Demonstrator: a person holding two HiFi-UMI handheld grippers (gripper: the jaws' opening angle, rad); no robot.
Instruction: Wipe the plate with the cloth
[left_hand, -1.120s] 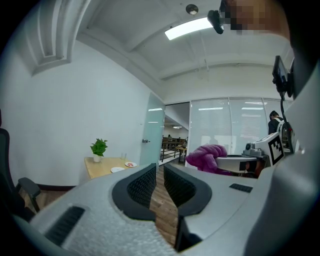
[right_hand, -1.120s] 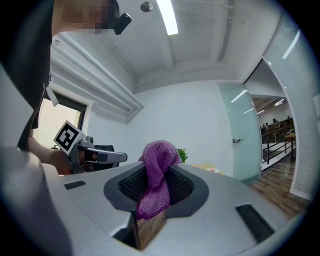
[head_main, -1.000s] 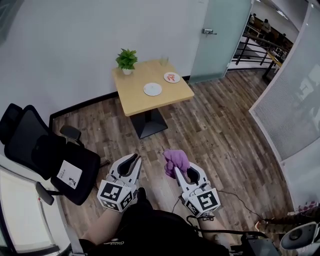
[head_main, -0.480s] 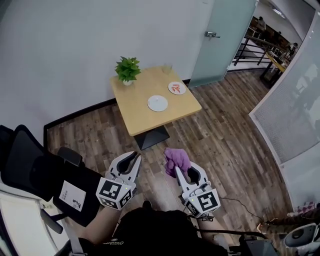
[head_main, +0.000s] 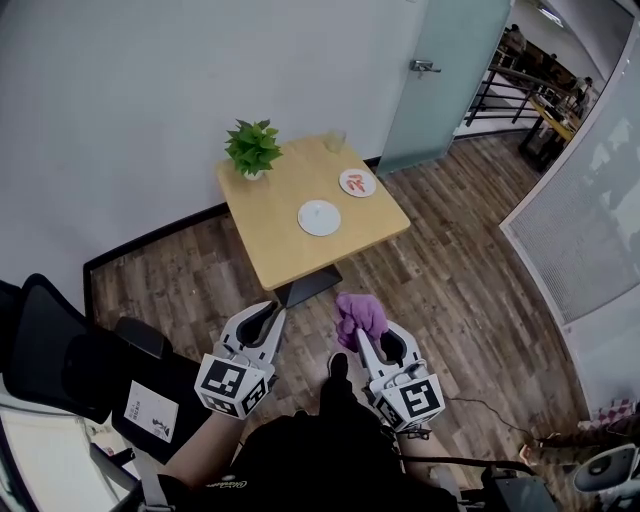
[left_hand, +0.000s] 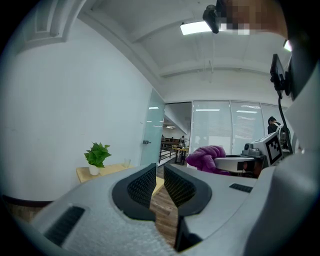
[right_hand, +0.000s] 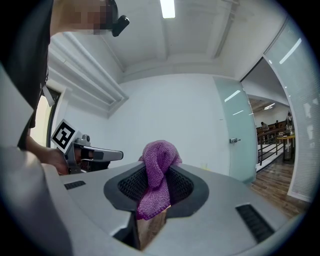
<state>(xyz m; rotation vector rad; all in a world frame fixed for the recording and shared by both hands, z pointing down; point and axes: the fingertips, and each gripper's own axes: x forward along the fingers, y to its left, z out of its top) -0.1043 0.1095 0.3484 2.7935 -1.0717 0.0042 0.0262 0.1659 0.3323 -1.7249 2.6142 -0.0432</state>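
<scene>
Right hand-held gripper clamps purple cloth, carried ready for wiping. Left hand-held gripper closed, empty. White plate sits on counter, upper centre, well apart; not yet reached.

The cloth looks like a soft knitted fabric, fuzzy, rough and matt. The right tongs and the left tongs have shells of matt, slightly grainy grey plastic. Their inner pads are black with a fine ribbed texture. The tabletop is smooth pale wood. The plate looks smooth. The floor shows dark wood planks with grain.
</scene>
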